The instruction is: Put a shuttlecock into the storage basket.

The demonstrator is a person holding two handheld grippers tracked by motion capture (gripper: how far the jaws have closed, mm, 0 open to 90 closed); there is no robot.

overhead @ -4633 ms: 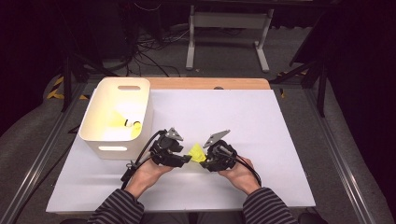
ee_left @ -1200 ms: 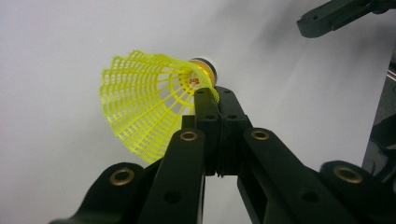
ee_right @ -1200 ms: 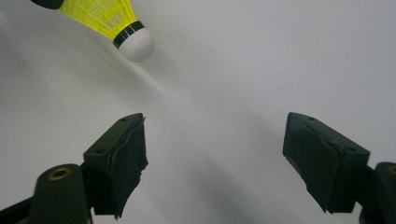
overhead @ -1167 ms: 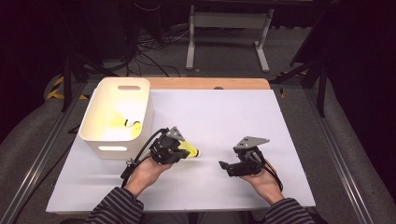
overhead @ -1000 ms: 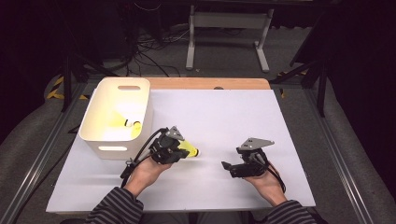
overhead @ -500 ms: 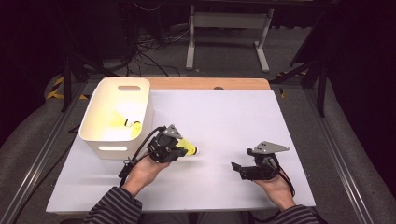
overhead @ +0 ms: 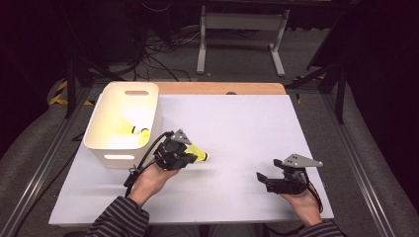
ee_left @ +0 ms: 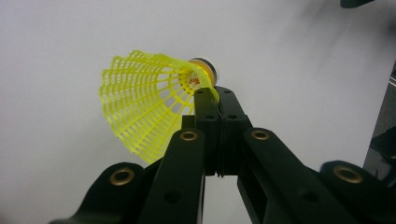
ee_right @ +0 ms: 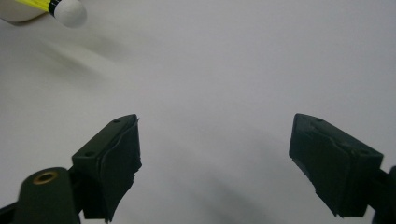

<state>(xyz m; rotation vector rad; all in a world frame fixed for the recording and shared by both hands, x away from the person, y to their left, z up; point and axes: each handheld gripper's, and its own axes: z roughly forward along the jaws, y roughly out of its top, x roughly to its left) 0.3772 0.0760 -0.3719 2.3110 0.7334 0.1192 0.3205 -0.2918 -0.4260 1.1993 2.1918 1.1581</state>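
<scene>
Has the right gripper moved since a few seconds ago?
Yes. The right gripper has drawn away from the shuttlecock in the left gripper, toward the table's right front corner, jaws open.

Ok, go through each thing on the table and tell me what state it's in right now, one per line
Left gripper: shut on the yellow shuttlecock's skirt edge.
Yellow shuttlecock: held off the table, cork end pointing away from the gripper.
Right gripper: open, holding nothing, low over the table.
White bin: upright near the table's left edge, open-topped, with yellow shuttlecocks inside.
Table: white top, bare between the grippers.
</scene>
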